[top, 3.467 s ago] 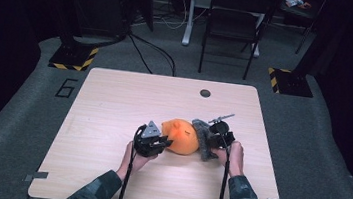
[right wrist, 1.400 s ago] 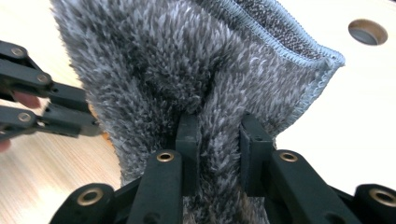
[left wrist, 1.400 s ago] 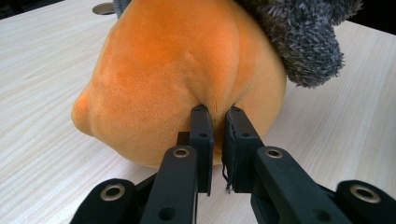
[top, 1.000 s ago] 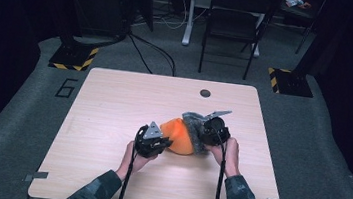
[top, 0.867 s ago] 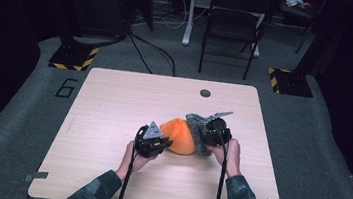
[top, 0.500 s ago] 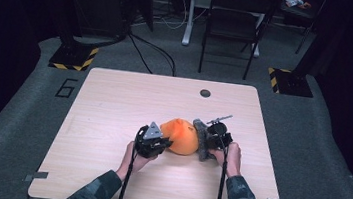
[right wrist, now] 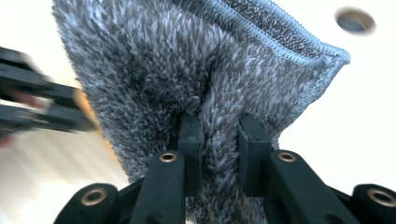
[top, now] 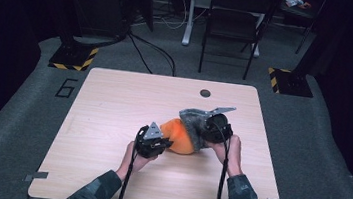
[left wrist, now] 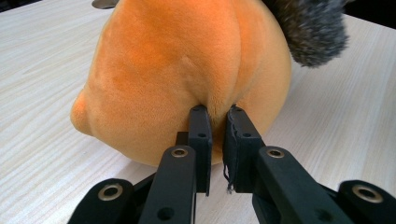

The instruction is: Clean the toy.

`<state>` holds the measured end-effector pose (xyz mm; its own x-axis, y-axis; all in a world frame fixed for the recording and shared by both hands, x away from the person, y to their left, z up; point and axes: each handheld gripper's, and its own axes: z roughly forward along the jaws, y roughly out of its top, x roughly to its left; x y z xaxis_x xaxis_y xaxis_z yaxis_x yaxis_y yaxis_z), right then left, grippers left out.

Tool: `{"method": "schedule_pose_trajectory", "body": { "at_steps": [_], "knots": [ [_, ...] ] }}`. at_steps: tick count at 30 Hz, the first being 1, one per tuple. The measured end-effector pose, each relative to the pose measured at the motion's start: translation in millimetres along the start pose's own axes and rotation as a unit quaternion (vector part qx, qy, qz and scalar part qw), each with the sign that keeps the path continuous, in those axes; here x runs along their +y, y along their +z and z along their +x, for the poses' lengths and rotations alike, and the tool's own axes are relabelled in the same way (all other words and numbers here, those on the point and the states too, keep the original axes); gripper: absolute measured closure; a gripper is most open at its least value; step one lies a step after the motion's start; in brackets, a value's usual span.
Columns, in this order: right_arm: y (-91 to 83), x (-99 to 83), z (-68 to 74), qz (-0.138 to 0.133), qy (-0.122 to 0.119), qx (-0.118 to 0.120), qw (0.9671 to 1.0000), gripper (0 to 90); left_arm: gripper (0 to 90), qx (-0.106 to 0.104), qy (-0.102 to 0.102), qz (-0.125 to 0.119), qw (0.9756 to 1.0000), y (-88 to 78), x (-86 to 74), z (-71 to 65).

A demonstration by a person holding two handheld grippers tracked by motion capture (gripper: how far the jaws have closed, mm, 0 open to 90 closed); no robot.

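Note:
An orange plush toy (top: 178,136) lies near the middle of the wooden table (top: 113,102). A grey fuzzy cloth (top: 193,124) drapes over its right side. My left gripper (top: 159,143) sits at the toy's left end; in the left gripper view it (left wrist: 217,114) is shut on a pinch of the orange plush (left wrist: 187,60). My right gripper (top: 206,128) is at the toy's right; in the right gripper view it (right wrist: 218,123) is shut on a fold of the grey cloth (right wrist: 187,60), whose stitched hem (right wrist: 299,42) runs along the upper right. The other gripper's black jaws show blurred at the left edge of that view.
A round cable hole (top: 205,93) lies in the table near its far edge. A folding chair (top: 233,25) and stand bases with yellow-black tape (top: 74,55) stand on the grey carpet beyond. Cables trail from both grippers toward the near edge.
My right gripper rose a little with the grey cloth, lifting it higher over the toy's right side. The left gripper and the toy stayed in place.

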<state>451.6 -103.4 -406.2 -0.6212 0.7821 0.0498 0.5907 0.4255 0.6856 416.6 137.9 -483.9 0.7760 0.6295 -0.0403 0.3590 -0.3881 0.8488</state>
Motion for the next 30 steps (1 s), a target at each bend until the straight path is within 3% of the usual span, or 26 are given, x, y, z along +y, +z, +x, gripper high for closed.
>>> {"method": "schedule_pose_trajectory", "body": {
  "at_steps": [3, 7, 16, 24, 30],
  "knots": [
    [-0.1, 4.9, 14.9, -0.011, -0.028, 0.013, 0.9994, 75.0, 81.9, 0.003, 0.000, -0.003, 1.0000, 0.5, -0.2, -1.1],
    [8.0, 3.4, 21.9, -0.004, -0.034, 0.001, 0.9994, 75.1, 81.9, 0.002, 0.002, 0.000, 1.0000, 0.8, -0.6, -0.6],
    [14.2, -3.4, 9.4, 0.021, -0.029, -0.015, 0.9993, 74.9, 81.9, 0.003, 0.002, -0.002, 1.0000, 1.1, -0.7, -0.4],
    [24.5, -15.1, -10.9, 0.042, 0.002, -0.018, 0.9989, 74.9, 81.9, -0.001, 0.003, 0.001, 1.0000, 0.8, -0.4, 0.0],
    [38.8, -30.1, -28.4, 0.078, 0.033, -0.032, 0.9959, 75.3, 81.9, -0.002, 0.004, 0.001, 1.0000, 0.9, -0.6, 0.3]
  ]
}}
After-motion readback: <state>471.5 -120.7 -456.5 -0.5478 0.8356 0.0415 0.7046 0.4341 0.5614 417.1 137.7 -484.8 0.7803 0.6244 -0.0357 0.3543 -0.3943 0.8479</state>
